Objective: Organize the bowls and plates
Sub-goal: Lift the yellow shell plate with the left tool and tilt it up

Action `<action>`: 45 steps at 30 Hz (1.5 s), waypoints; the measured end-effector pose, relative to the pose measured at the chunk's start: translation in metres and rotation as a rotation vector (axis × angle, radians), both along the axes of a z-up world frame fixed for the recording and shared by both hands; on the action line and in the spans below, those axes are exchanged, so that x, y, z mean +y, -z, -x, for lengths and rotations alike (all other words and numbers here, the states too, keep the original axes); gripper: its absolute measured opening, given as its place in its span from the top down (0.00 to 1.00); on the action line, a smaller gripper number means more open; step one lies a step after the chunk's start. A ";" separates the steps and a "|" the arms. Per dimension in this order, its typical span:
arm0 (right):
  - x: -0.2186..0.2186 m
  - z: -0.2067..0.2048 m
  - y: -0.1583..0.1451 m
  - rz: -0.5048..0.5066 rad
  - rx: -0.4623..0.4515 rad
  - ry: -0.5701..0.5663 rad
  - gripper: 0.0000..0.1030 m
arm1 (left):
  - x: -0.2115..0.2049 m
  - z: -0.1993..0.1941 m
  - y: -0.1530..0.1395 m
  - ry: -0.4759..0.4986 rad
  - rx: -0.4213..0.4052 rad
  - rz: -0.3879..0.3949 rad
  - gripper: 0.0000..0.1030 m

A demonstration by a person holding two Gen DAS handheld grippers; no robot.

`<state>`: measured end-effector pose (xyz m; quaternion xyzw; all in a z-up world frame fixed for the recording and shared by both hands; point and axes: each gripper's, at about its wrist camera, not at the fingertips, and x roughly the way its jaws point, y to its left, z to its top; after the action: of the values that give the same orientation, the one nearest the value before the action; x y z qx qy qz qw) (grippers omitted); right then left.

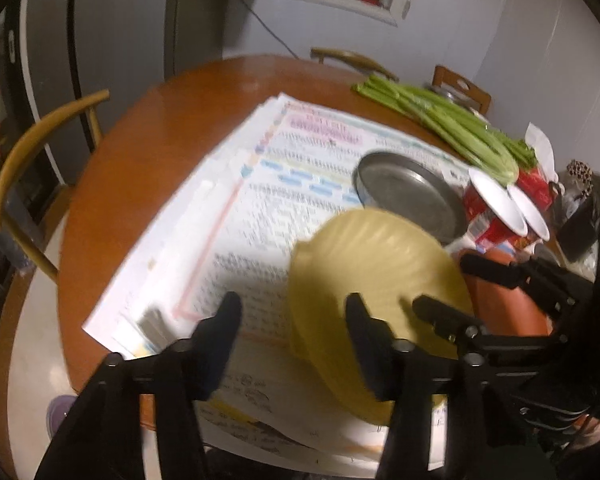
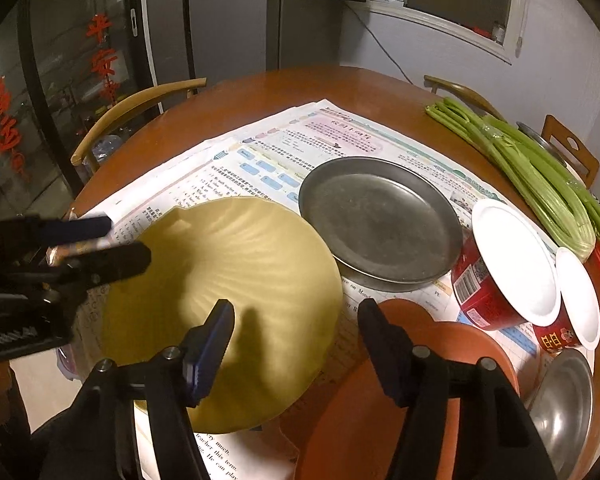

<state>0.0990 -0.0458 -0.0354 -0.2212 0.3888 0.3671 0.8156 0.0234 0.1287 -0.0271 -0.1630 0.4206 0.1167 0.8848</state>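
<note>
Yellow plate [image 2: 236, 304] lying on newspaper [image 2: 260, 152], near left of steel plate [image 2: 380, 216]. Right gripper [image 2: 296, 344] hovering wide open, holding nothing (orange plate [image 2: 364, 412] underneath). Left gripper [image 1: 292, 340] gaping, empty.

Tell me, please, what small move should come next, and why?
Probably close the right tool on the near rim of the yellow shell-shaped plate. Both tools are open and hold nothing; the plate's right edge sits between the right tool's fingers, and the round grey metal plate lies separate just beyond.
</note>
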 end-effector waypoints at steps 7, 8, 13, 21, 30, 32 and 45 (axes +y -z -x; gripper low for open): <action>0.000 0.002 0.003 -0.005 0.036 -0.030 0.38 | -0.020 -0.003 0.017 0.031 0.052 -0.032 0.68; 0.000 0.002 0.005 -0.002 0.037 -0.030 0.39 | -0.022 -0.003 0.018 0.031 0.056 -0.044 0.69; -0.001 0.004 0.006 0.003 0.038 -0.019 0.39 | -0.018 -0.002 0.016 0.017 0.044 -0.018 0.71; 0.002 0.009 0.001 -0.023 0.068 -0.013 0.39 | 0.001 -0.002 0.010 -0.022 0.009 0.028 0.71; 0.025 0.011 -0.013 -0.064 0.087 -0.014 0.39 | 0.030 0.001 -0.006 -0.093 -0.042 0.034 0.66; 0.031 0.011 -0.017 -0.070 0.081 -0.014 0.39 | 0.037 -0.001 -0.009 -0.103 -0.052 0.032 0.66; 0.064 -0.004 -0.021 -0.100 0.065 0.032 0.39 | 0.069 -0.030 -0.006 -0.111 -0.064 0.004 0.66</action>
<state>0.1029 0.0183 -0.0149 -0.1618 0.3999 0.3800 0.8182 0.0532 0.1979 -0.0212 -0.1917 0.3828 0.1595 0.8895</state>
